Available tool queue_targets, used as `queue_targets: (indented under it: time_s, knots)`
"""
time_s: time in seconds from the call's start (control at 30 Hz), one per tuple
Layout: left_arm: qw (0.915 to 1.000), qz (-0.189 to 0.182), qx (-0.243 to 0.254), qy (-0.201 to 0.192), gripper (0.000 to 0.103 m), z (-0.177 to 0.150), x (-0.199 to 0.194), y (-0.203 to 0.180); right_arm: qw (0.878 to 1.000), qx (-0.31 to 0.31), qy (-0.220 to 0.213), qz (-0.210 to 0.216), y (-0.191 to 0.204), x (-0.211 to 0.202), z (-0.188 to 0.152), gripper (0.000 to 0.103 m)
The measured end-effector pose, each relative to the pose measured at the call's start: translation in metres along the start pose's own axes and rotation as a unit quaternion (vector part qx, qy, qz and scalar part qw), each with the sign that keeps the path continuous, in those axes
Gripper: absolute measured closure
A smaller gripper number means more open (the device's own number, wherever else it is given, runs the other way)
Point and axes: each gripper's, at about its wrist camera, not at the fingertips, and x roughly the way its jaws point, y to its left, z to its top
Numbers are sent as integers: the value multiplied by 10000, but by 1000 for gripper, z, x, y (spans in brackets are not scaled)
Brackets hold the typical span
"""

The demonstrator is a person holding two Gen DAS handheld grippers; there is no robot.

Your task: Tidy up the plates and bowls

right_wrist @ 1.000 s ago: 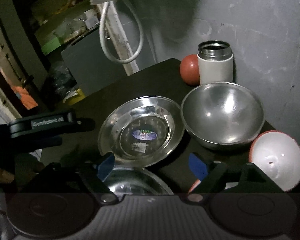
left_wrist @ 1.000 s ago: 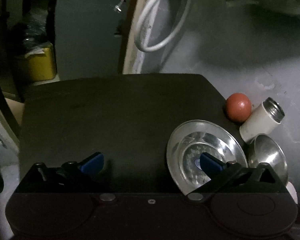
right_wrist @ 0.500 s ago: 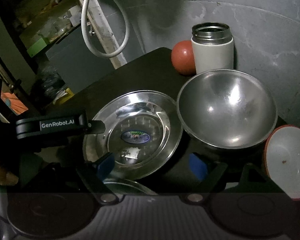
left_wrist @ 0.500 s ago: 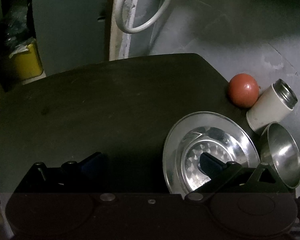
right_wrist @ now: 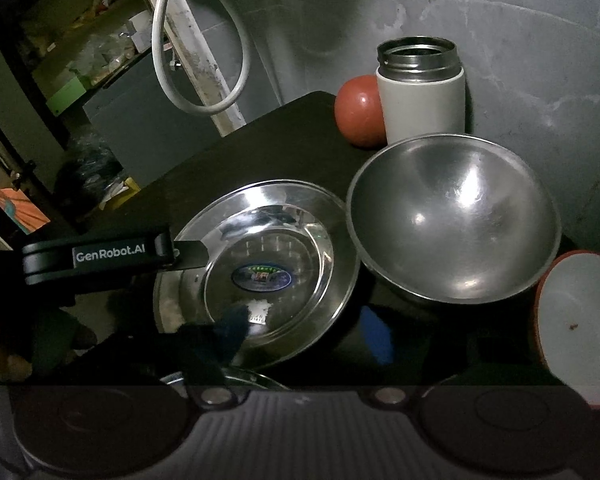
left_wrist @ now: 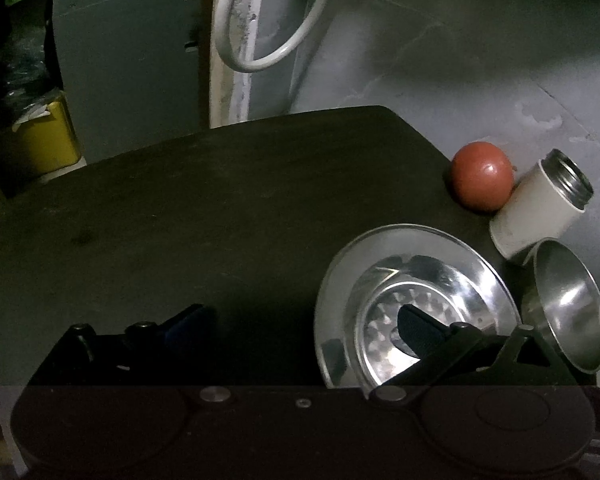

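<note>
We see our left claw [left_wrist: 300,320] spread wide above the dark table [left_wrist: 220,208], holding nothing. Its right finger hangs over the steel plate [left_wrist: 412,280], the left one over bare table. Further right of this claw stands the steel bowl [left_wrist: 568,304], touching the white flask [left_wrist: 540,208]; a red ball [left_wrist: 482,176] is just beside the flask.

Our right claw [right_wrist: 304,332] is also wide and empty. The plate lies just ahead of it, the bowl ahead to the right, and a red-rimmed white bowl [right_wrist: 576,320] at far right. A second steel rim [right_wrist: 236,380] shows between its fingers, under the plate.
</note>
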Motion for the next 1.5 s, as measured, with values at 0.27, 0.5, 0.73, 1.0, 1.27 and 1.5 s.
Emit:
queue_targets:
  time_s: [0.27, 0.5, 0.73, 1.0, 1.27, 1.5]
  knots:
    - [9998, -133, 110, 40, 24, -2, 1, -4, 10000, -12, 37, -36, -1, 5, 0, 64]
    - [9996, -192, 203, 69, 47, -3, 1, -6, 10000, -15, 6, -66, -4, 6, 0, 72]
    - [9994, -280, 180, 110, 80, -2, 2, -3, 9999, -101, -32, -41, -3, 9, 2, 73]
    - [9997, -68, 219, -70, 80, -5, -5, 0, 9990, -432, -88, -25, 8, 14, 8, 73]
    - [9988, 90, 101, -464, 80, -1, -24, 12, 9960, -811, -354, 145, 27, 8, 17, 73]
    - [9973, 129, 30, -726, 80, -4, -48, 10, 9939, -917, -541, 272, 33, -13, 17, 73]
